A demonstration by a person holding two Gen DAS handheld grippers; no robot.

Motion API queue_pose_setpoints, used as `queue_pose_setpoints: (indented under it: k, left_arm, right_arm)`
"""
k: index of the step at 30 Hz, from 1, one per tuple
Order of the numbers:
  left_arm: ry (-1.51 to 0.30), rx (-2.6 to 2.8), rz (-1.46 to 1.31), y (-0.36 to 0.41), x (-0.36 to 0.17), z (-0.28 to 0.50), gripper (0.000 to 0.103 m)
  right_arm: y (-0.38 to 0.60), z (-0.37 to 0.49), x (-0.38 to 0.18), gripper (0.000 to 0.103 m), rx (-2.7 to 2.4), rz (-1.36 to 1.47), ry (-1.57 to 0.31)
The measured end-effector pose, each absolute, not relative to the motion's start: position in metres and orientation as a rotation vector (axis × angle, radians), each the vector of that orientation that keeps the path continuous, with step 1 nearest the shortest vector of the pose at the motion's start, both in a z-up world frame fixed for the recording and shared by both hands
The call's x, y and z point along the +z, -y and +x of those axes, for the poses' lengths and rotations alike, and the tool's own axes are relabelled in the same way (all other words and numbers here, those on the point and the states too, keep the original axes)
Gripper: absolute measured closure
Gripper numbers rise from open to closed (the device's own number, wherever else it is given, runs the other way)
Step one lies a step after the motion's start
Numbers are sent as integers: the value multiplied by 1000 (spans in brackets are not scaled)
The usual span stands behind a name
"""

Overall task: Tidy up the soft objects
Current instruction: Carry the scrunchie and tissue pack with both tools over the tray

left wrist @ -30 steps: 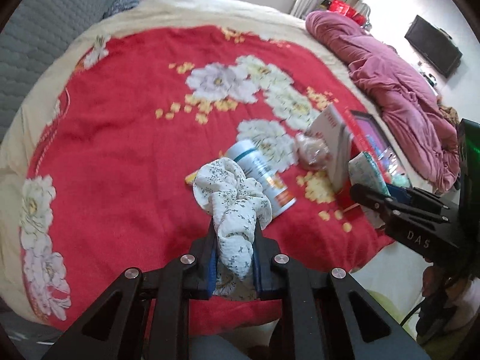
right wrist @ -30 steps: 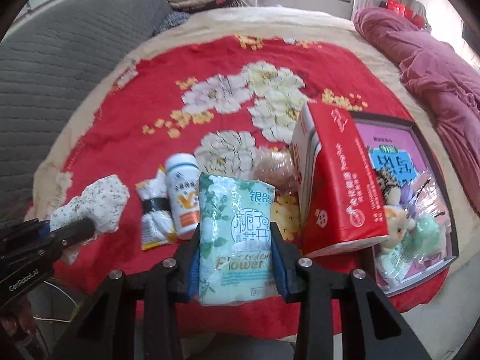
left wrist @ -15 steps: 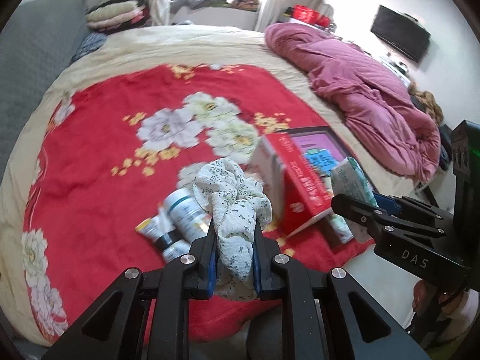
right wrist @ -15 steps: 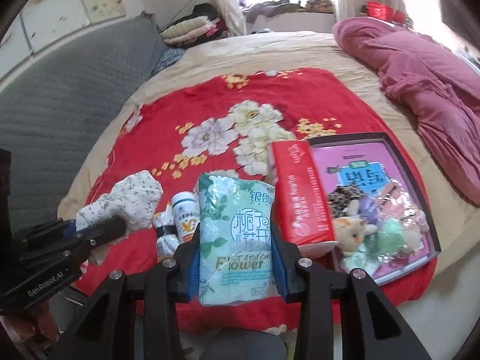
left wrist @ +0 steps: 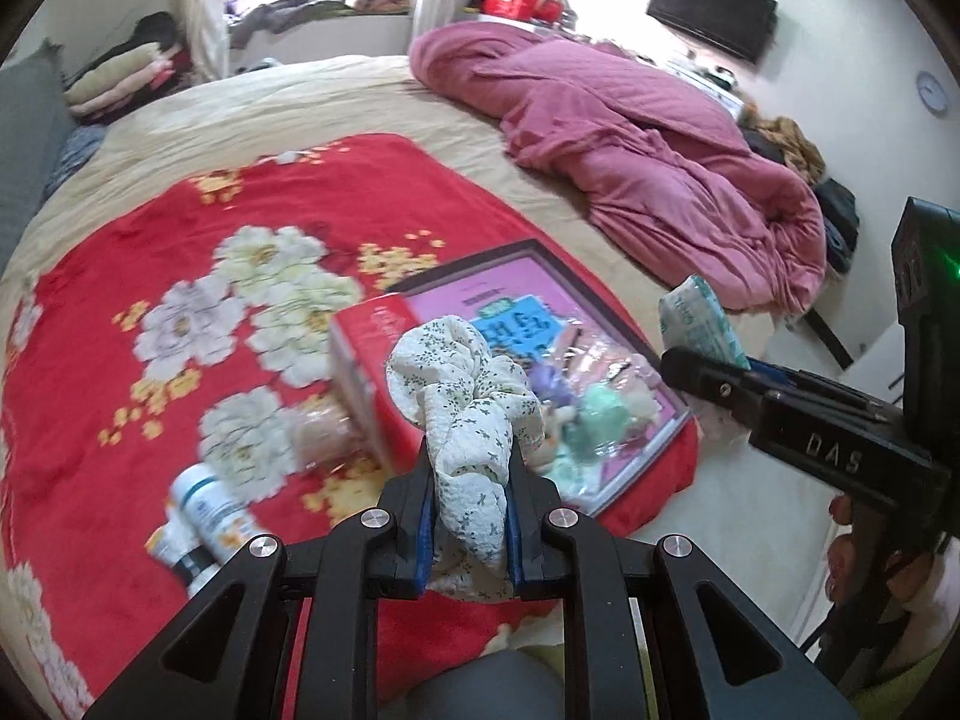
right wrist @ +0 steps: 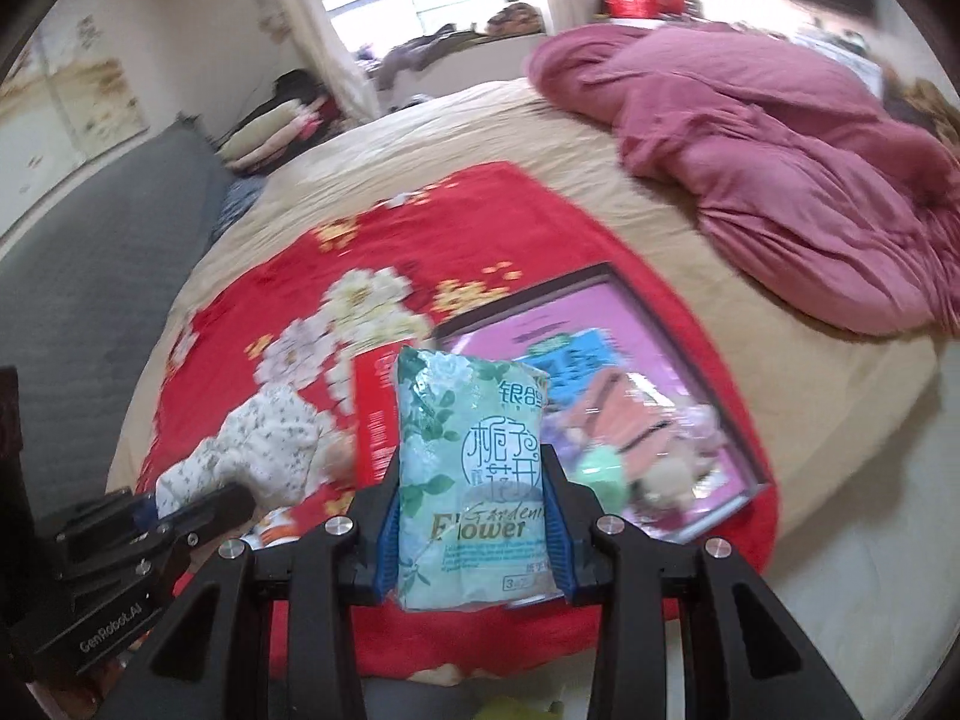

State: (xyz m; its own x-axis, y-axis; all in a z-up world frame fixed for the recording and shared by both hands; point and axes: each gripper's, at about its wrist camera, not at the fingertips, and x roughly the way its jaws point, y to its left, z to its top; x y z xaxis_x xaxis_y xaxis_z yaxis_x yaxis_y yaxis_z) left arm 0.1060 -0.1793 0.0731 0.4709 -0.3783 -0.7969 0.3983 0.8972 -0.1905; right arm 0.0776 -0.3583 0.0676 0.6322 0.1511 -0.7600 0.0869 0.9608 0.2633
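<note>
Left gripper (left wrist: 469,483) clenched on a floral cloth (left wrist: 465,396), bunched between blue pads (left wrist: 423,516) and bulging above them. Aimed steeply down, above the near edge of the bed (left wrist: 372,102). Cloth off the bedding.

Right gripper (right wrist: 471,516) clenched on a tissue pack (right wrist: 471,474), upright, mint green, print facing the camera; pads press both long sides. Also aimed steeply down, above the bed's near edge. In left view, same pack (left wrist: 699,324) out past the bed's right edge, with a hand (left wrist: 894,558) under the gripper body.

Red blanket (left wrist: 120,276) covers the near part of the bed, reaching its near edge. Tray (left wrist: 576,276) on the blanket's right corner, dark rim, pink print inside, small soft toys (left wrist: 600,414) in its near half. Red box (left wrist: 360,354) touching the tray's left rim, tilted. Bottle (left wrist: 207,504) lying near the blanket's near-left edge, with smaller items beside it; blurred, kind not readable.

Open room: blanket centre and left bare, beige sheet beyond bare up to the far edge. Pink quilt (left wrist: 648,150) heaped along the far right edge. Grey headboard (right wrist: 90,252) along the left side. Folded bedding (left wrist: 114,78) at the far left corner. Pale floor (right wrist: 852,540) off the right edge, clear.

Both views motion-blurred toward the bed surface.
</note>
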Motion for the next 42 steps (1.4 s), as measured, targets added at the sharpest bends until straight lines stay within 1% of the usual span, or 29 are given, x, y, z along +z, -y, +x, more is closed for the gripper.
queue_pose_setpoints:
  k: [9,20,32,42]
  left_arm:
    - [-1014,-538,64,233,53,134,85]
    - [-1073,-607,102,294,21,168,84]
    - [-1114,-637,119,335,-9,193,84]
    - [-1114,-655,145,352,-19,200,84]
  right_arm:
    - [426,83,53,64,-74,364,-890]
    - [468,97,21,64,-136,416,-936]
    - [490,104,-13,64,-184,421,-996]
    - [494,114,-36,64,-176,429,-1036]
